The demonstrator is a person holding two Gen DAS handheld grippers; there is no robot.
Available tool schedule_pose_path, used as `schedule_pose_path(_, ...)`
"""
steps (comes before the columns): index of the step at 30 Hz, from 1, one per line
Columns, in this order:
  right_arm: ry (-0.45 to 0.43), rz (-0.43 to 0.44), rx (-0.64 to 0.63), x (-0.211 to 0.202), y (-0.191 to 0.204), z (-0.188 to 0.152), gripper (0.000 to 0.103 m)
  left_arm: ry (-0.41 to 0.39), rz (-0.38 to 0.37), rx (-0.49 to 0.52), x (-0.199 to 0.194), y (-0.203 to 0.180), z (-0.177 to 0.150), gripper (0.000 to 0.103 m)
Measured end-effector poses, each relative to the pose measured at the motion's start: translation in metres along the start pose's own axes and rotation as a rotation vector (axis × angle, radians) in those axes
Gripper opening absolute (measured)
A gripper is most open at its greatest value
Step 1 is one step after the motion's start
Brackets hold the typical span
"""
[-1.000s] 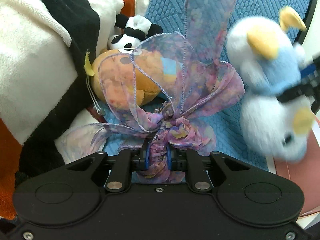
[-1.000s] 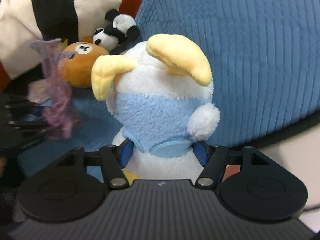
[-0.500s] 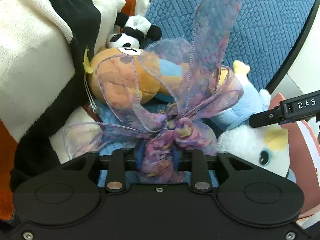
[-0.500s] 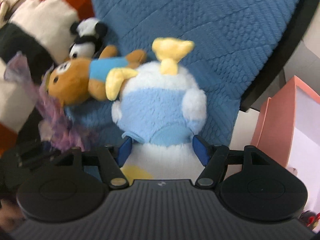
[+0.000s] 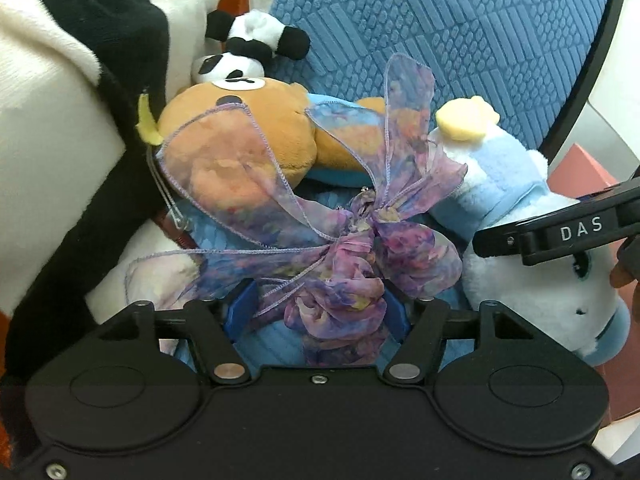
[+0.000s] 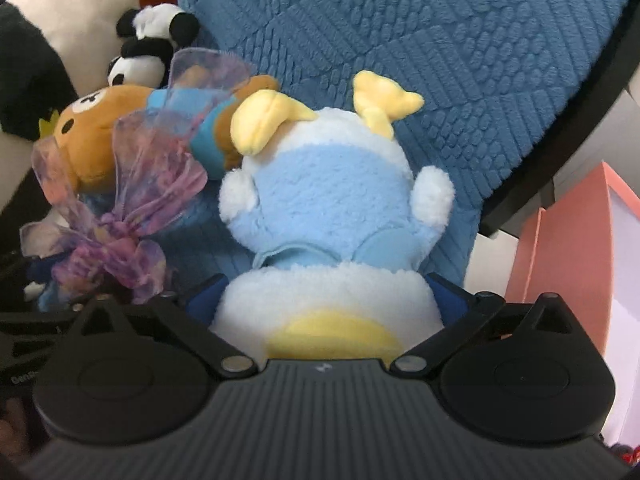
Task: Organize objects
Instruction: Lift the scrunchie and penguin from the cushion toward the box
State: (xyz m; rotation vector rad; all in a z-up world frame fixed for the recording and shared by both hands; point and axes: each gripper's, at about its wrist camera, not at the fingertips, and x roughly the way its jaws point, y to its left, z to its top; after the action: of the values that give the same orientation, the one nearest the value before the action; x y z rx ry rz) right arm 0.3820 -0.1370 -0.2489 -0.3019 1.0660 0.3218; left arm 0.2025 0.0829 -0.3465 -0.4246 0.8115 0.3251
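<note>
A purple floral chiffon bow (image 5: pixel 344 248) lies on the blue seat between the fingers of my left gripper (image 5: pixel 316 312), which stands open around it. It also shows in the right wrist view (image 6: pixel 116 220). My right gripper (image 6: pixel 328 292) stands open around the head of a white and light-blue duck plush (image 6: pixel 332 200), which lies upside down on the seat; the duck also shows in the left wrist view (image 5: pixel 532 232). A brown bear plush (image 5: pixel 256 136) and a small panda plush (image 5: pixel 248 52) lie just beyond the bow.
A blue textured chair cushion (image 6: pixel 440 40) forms the seat and back. A large white, black and orange plush (image 5: pixel 60 120) fills the left side. A pink box (image 6: pixel 568 240) stands to the right of the chair.
The left gripper's fingers have spread apart from the bow's knot. The right gripper has brought the duck down onto the seat beside the bear and its fingers have widened.
</note>
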Motion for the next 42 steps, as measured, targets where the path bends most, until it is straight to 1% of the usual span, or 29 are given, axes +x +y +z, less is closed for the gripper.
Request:
schedule_pose_path(3,-0.002,0.011,0.008,0.006,-0.004,0.000,0.103,-0.004,-0.009,0.028,0.002,-0.004,-0.001,0.057)
schedule_pose_path(5,-0.008,0.012,0.016,0.008,-0.005,-0.001,0.103,-0.001,-0.014,0.040,0.002,-0.006,-0.002,0.051)
schedule_pose_path(6,-0.011,0.009,0.012,0.007,-0.005,-0.001,0.101,-0.002,-0.017,0.038,0.002,-0.007,-0.002,0.050)
schedule_pose_path(10,-0.008,0.009,0.011,-0.003,-0.007,-0.001,0.087,-0.001,-0.031,0.029,0.003,-0.008,-0.001,0.040)
schedule_pose_path(11,-0.002,0.015,0.021,-0.006,-0.009,0.000,0.086,0.001,-0.034,0.030,0.003,-0.008,-0.001,0.034)
schedule_pose_path(12,0.003,0.020,0.029,-0.010,-0.012,0.000,0.084,0.002,-0.038,0.030,0.003,-0.008,-0.001,0.031)
schedule_pose_path(13,0.008,0.024,0.038,-0.014,-0.014,0.000,0.083,0.004,-0.044,0.024,0.002,-0.008,-0.001,0.028)
schedule_pose_path(15,0.024,0.037,0.053,-0.024,-0.020,-0.001,0.083,-0.005,-0.050,-0.018,0.000,-0.006,0.000,0.026)
schedule_pose_path(17,0.037,0.077,0.059,-0.034,-0.025,-0.003,0.083,-0.008,-0.077,-0.067,-0.001,-0.005,-0.001,0.022)
schedule_pose_path(19,0.048,0.099,0.071,-0.043,-0.026,-0.005,0.083,0.001,-0.093,-0.105,-0.003,-0.003,-0.002,0.021)
schedule_pose_path(22,0.055,0.104,0.061,-0.057,-0.024,-0.003,0.083,0.001,-0.088,-0.151,-0.010,0.002,-0.002,0.018)
schedule_pose_path(24,0.060,0.101,0.045,-0.059,-0.025,0.001,0.083,0.012,-0.114,-0.194,-0.016,0.006,-0.001,0.018)
schedule_pose_path(26,0.065,0.099,0.033,-0.067,-0.023,0.005,0.082,0.020,-0.124,-0.222,-0.023,0.009,0.000,0.017)
schedule_pose_path(29,0.066,0.094,0.032,-0.080,-0.020,0.010,0.081,0.049,-0.117,-0.243,-0.030,0.010,0.005,0.016)
schedule_pose_path(32,0.072,0.087,0.032,-0.089,-0.018,0.012,0.078,0.066,-0.128,-0.263,-0.039,0.011,0.008,0.015)
schedule_pose_path(36,0.072,0.067,0.057,-0.091,-0.018,0.010,0.075,0.076,-0.144,-0.287,-0.051,0.011,0.014,0.015)
schedule_pose_path(39,0.062,0.046,0.071,-0.093,-0.014,0.003,0.074,0.083,-0.161,-0.285,-0.062,0.009,0.017,0.015)
schedule_pose_path(42,0.070,0.063,0.117,-0.098,-0.013,-0.007,0.073,0.100,-0.171,-0.275,-0.073,0.003,0.019,0.014)
